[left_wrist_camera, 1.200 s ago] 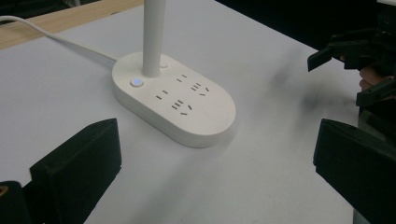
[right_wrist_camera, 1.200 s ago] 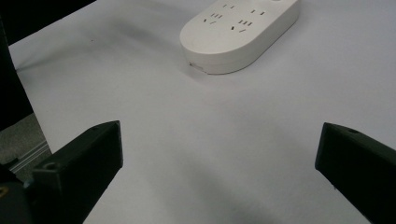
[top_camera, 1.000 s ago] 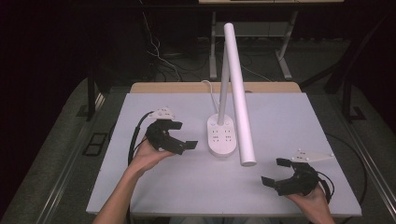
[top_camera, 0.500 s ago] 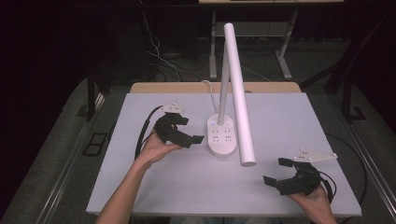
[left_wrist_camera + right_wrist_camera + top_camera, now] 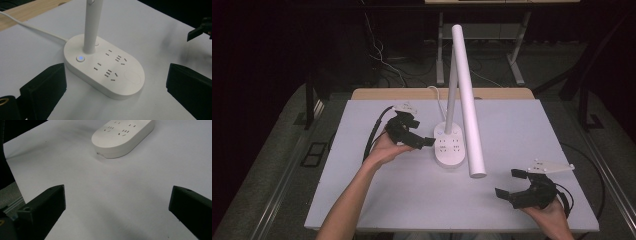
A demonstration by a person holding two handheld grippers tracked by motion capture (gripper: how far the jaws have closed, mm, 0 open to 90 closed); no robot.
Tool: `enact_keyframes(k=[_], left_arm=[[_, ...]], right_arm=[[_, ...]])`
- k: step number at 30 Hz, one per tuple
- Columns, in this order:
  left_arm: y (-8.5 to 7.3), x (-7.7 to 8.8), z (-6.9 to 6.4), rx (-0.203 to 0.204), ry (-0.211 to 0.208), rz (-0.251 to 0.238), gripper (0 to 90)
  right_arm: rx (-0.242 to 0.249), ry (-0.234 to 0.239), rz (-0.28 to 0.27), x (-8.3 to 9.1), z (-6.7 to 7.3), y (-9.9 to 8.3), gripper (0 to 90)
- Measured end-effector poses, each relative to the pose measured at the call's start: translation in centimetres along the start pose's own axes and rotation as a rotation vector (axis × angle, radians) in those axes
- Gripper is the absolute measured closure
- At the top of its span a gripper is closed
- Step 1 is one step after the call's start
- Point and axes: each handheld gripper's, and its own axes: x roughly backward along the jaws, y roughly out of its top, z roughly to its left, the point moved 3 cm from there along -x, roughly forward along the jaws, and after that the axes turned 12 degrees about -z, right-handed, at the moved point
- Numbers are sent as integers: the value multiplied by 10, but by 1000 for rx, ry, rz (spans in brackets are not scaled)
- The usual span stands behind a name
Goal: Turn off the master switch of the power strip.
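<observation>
Right hand-held gripper (image 5: 513, 186) hovering at tabletop (image 5: 522, 125) near-right corner, jaws wide, empty, bare matte white surface ahead. Left hand-held gripper (image 5: 421, 138) sitting mid-left, jaws wide, empty, just beside smooth oval lamp base (image 5: 449, 146) with sockets; tube head (image 5: 467, 95) overhanging centre.

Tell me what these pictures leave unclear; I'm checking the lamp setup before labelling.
- White oval lamp base with sockets: its far end is cut off by the top edge in the right gripper view.
- Thin white cable: it leaves the left gripper view's edge; its plug end is unseen.
- White tubular lamp head: its light-emitting underside faces away from the high view.
- Small lit blue button: too small to discern in the high view.
</observation>
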Motion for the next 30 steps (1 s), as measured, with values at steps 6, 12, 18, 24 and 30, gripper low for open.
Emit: enact_keyframes(k=[6, 12, 18, 24, 30], left_arm=[[3, -8, 4, 11, 1, 8, 30], [5, -15, 9, 30, 10, 11, 42], [8, -21, 14, 40, 26, 15, 61], [9, -27, 19, 43, 40, 9, 88], [7, -34, 25, 52, 65, 8, 102]], right_arm=[[-1, 6, 4, -1, 1, 0, 3], [2, 8, 9, -1, 1, 0, 3], [4, 10, 10, -2, 1, 0, 3], [5, 13, 13, -2, 2, 0, 3], [6, 12, 14, -2, 1, -1, 3]])
